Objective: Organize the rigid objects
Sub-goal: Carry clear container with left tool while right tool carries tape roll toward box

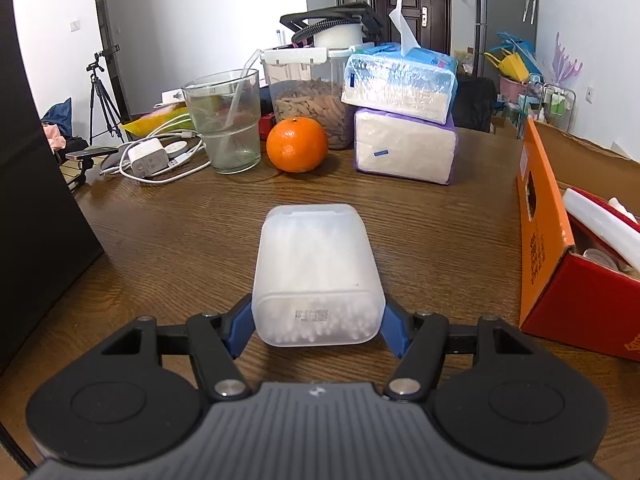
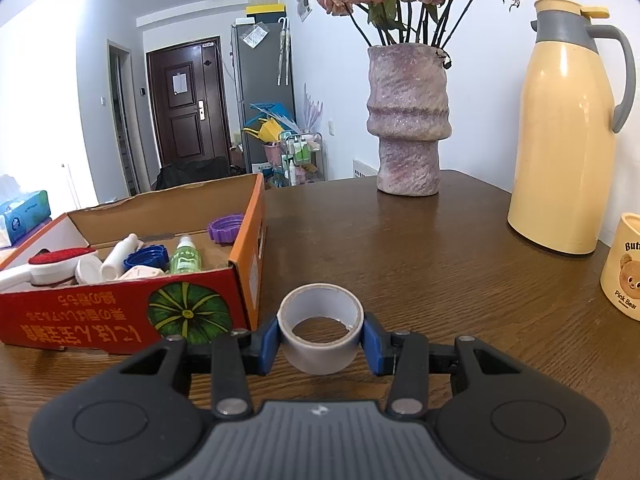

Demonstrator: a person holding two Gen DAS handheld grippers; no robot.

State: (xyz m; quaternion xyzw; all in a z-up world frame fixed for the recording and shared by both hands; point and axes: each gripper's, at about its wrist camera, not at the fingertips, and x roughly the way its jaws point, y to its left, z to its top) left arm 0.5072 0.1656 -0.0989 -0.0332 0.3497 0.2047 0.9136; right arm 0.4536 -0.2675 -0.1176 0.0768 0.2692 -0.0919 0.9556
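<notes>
My left gripper (image 1: 318,326) is shut on a translucent white cotton-swab box (image 1: 316,272) and holds it over the wooden table (image 1: 180,220). The red and orange cardboard box (image 1: 560,248) stands to its right. My right gripper (image 2: 320,340) is shut on a grey tape roll (image 2: 320,332), just above the table (image 2: 440,280). In the right wrist view the cardboard box (image 2: 200,312) is to the left; it holds a green bottle (image 2: 185,258), a white bottle (image 2: 118,256), blue (image 2: 144,258) and purple (image 2: 226,228) caps and a red-topped brush (image 2: 52,264).
In the left wrist view an orange (image 1: 297,144), a glass (image 1: 224,120), a jar of nuts (image 1: 308,96), stacked tissue packs (image 1: 404,120) and a charger with cables (image 1: 152,156) stand at the back. In the right wrist view stand a vase of roses (image 2: 408,120), a yellow thermos (image 2: 568,128) and a bear cup (image 2: 624,264).
</notes>
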